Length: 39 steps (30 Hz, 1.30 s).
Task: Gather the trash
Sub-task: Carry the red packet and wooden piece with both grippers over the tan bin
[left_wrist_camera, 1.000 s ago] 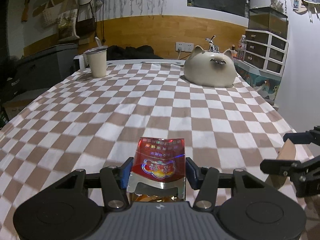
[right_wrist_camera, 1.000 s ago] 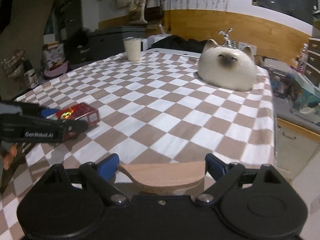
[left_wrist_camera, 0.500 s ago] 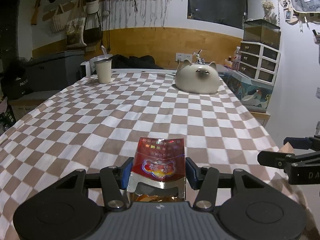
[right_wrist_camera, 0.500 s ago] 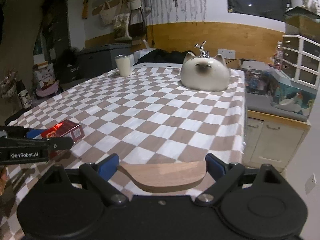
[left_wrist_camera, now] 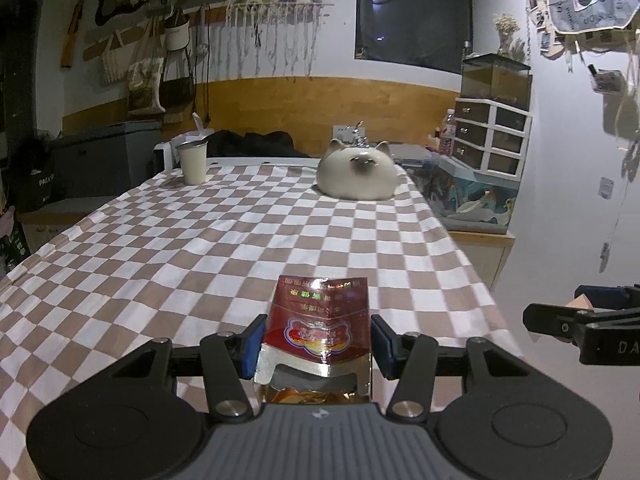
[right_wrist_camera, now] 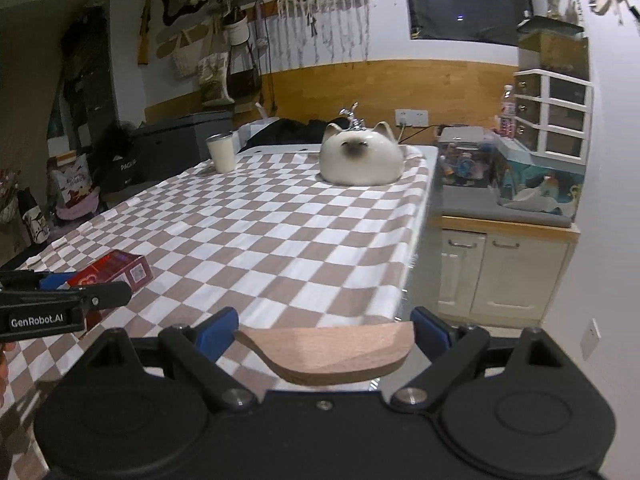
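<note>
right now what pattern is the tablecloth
Brown and white checks on the tablecloth, clearest in the left wrist view.

A cup (left_wrist_camera: 193,163) stood at the far left of the tabletop (left_wrist_camera: 224,240), with a cat-shaped ornament (left_wrist_camera: 356,175) at the far right, well apart from it. A packet (left_wrist_camera: 318,322) sat between the fingers (left_wrist_camera: 250,344) of the left gripper (left_wrist_camera: 316,346) above the near edge. To its right, past the tabletop's corner, the right gripper (right_wrist_camera: 324,336) held a wooden piece (right_wrist_camera: 328,354). A low cabinet (right_wrist_camera: 504,272) stood right of the tabletop, drawers (left_wrist_camera: 490,136) behind it against the wall.
</note>
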Motion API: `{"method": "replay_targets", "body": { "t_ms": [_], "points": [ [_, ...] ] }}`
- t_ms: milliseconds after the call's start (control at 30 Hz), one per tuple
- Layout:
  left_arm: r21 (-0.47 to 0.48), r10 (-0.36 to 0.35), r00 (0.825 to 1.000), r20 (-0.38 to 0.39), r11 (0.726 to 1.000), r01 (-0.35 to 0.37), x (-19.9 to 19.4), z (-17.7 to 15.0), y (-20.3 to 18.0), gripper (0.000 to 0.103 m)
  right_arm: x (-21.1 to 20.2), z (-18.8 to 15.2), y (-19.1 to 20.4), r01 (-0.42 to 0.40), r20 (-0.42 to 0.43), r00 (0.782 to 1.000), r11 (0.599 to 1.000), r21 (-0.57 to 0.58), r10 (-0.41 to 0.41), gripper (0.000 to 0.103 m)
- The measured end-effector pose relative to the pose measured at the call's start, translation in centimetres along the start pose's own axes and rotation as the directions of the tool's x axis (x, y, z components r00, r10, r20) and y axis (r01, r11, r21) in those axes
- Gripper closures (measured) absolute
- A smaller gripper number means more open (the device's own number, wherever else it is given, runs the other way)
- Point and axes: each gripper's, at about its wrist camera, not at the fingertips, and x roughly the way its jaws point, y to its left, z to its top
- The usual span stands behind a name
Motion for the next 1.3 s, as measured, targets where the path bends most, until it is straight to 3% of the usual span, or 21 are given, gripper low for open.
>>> {"method": "replay_targets", "body": {
  "t_ms": [367, 800, 1067, 1300],
  "points": [
    [0.024, -0.041, 0.999, 0.030, 0.999, 0.040, -3.6, -1.3, -5.8, 0.049, -6.5, -2.2, -3.7, 0.052, 0.040, 0.998, 0.999, 0.015, -0.053, 0.010],
    [0.088, -0.141, 0.990, 0.011, 0.986, 0.139, -3.7, -2.8, -14.7, 0.050, -12.1, -5.1, -10.3, 0.141, 0.055, 0.988, 0.988, 0.066, -0.145, 0.010],
    [0.112, -0.205, 0.978, -0.030, 0.972, 0.207, -2.6, -4.4, -20.7, 0.050, -14.3, -7.2, -15.0, 0.208, 0.038, 0.976, 0.971, 0.117, -0.213, 0.010],
    [0.121, -0.281, 0.957, -0.077, 0.950, 0.289, -0.9, -6.4, -26.4, 0.050, -15.4, -9.7, -18.7, 0.269, 0.012, 0.962, 0.951, 0.151, -0.273, 0.010]
  ]
}}
